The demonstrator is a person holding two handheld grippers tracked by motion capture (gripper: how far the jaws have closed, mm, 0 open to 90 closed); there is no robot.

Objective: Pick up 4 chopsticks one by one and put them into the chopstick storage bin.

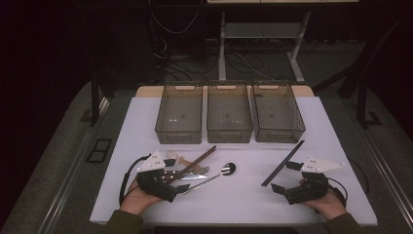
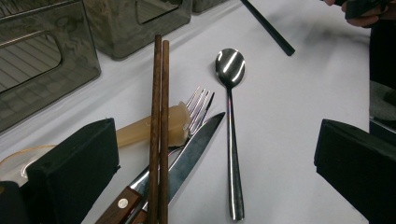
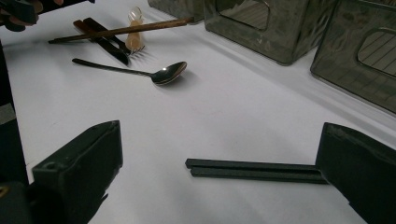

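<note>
- White tabletop under dim light; three smoky clear bins in a row at far side.
- Left gripper, near left, jaws spread wide, nothing pinched; cutlery pile just ahead.
- Brown chopsticks lie across knife and fork, long axis running near-left to far-right.
- Spoon beside pile, bowl pointing far-right.
- Right gripper, near right, jaws spread, empty; black chopsticks close by, long axis near-left to far-right.
- No legible writing.

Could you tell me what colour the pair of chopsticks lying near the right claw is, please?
Black; the chopsticks show best in the right gripper view.
</note>
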